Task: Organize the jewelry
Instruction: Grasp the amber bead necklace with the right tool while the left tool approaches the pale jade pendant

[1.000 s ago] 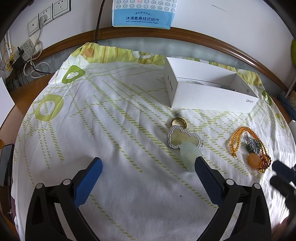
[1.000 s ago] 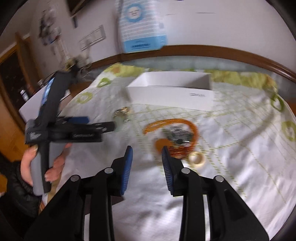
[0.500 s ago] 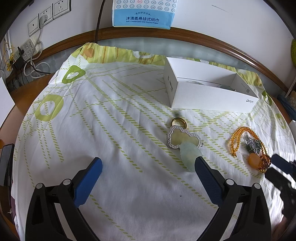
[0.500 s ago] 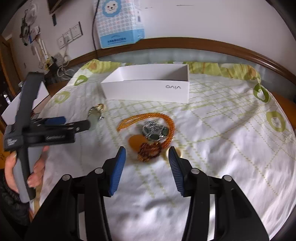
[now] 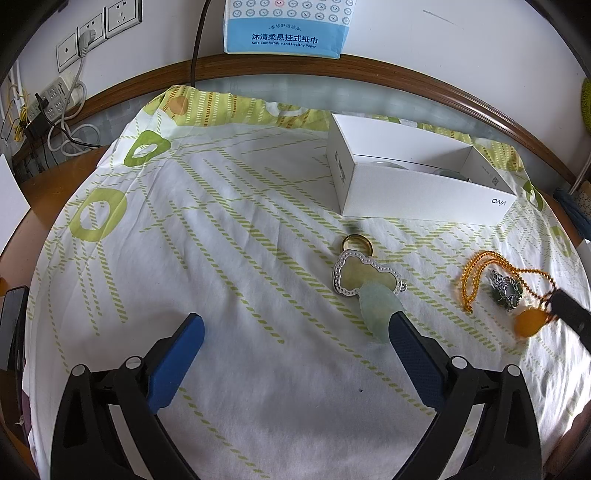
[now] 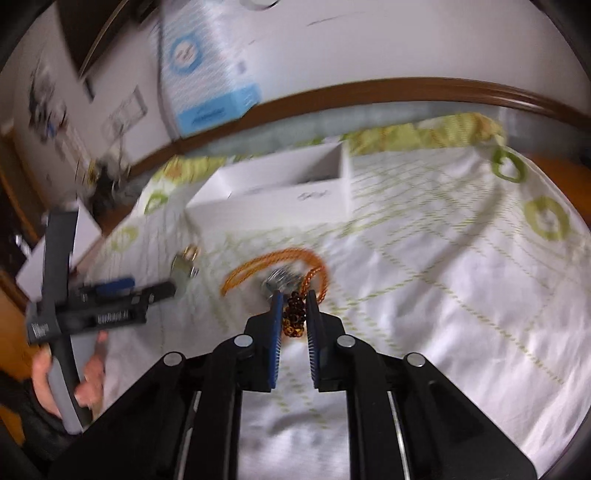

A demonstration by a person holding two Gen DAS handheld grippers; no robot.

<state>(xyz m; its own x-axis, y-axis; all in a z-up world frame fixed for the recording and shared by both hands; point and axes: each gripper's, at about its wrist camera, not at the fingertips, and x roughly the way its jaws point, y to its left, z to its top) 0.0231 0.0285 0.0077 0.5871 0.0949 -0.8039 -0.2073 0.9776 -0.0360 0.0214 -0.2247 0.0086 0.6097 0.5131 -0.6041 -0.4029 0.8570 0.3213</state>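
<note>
Tissue pack, wall sockets, pwr strip

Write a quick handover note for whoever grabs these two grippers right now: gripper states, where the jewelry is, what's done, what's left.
Right gripper: shut on the dark amber bead cluster of the orange beaded necklace, low over the green-patterned cloth.
Left gripper: open, holding nothing.
On the cloth: gold ring, silver-rimmed cloud-shaped pendant, pale green jade piece, silver filigree charm.
Open white cardboard box: something pale lies inside; unclear what.
Left: carry the necklace to the box, then likely the rest.
</note>
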